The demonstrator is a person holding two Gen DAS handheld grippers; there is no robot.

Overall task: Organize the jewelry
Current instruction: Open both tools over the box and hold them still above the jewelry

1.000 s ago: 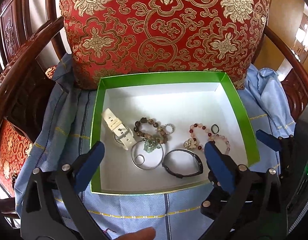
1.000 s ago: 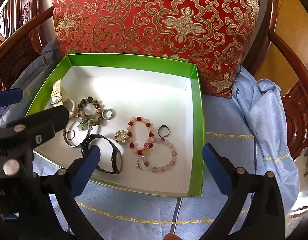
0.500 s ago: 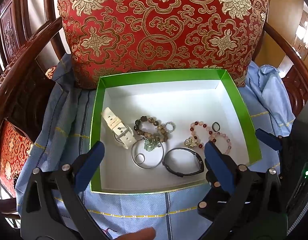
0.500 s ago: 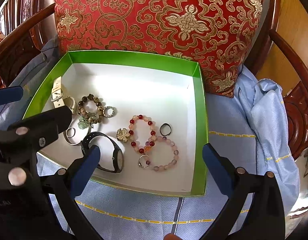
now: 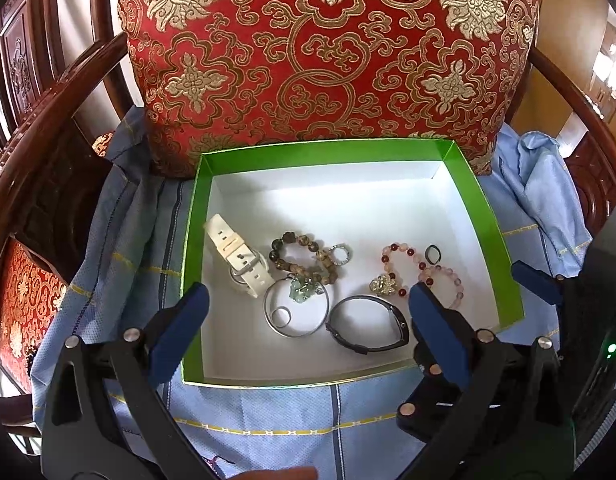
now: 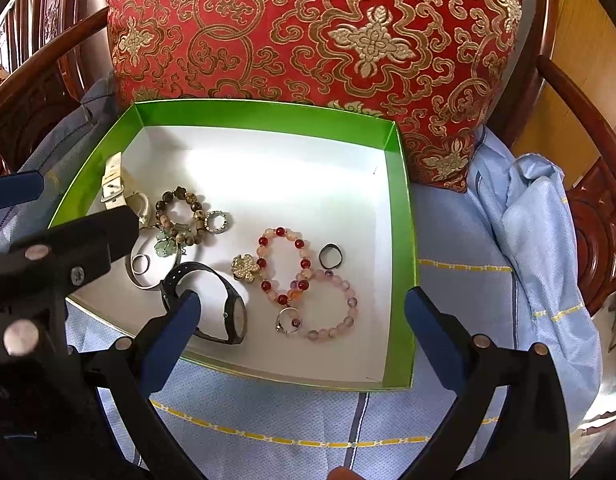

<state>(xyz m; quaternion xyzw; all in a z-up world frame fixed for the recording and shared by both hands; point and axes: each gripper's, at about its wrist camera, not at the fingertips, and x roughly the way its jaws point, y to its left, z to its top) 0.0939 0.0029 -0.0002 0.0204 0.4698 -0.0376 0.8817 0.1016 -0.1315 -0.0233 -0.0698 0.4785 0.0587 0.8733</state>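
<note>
Both grippers hang spread wide and carrying nothing over the near edge of the green box (image 5: 484, 216): left gripper (image 5: 308, 328), right gripper (image 6: 303, 338). All the jewelry I can see is lying inside that box, which sits on a blue cloth (image 5: 267, 420) in front of a red cushion (image 5: 328, 60).

Going left to right on the box floor:
- white watch (image 5: 237, 258)
- brown bead bracelet (image 5: 303, 258) with a small sparkly ring (image 5: 340, 254) touching it
- silver bangle (image 5: 295, 308) with a jade charm and a plain ring inside it
- black watch (image 5: 368, 326)
- gold flower brooch (image 5: 384, 284)
- red bead bracelet (image 6: 283, 266) overlapping a pink bead bracelet (image 6: 332, 306)
- black ring (image 6: 331, 256)

Honestly this fits two stages: pieces dumped in and waiting to be sorted, or everything already gathered into the box. I can't tell which.

Any pick here would need a narrow, careful pinch, since several pieces overlap.

View difference: only the right wrist shows the little stone ring (image 6: 289, 320) by the pink beads; the left gripper's own finger hides it. The left view shows the white watch whole.
</note>
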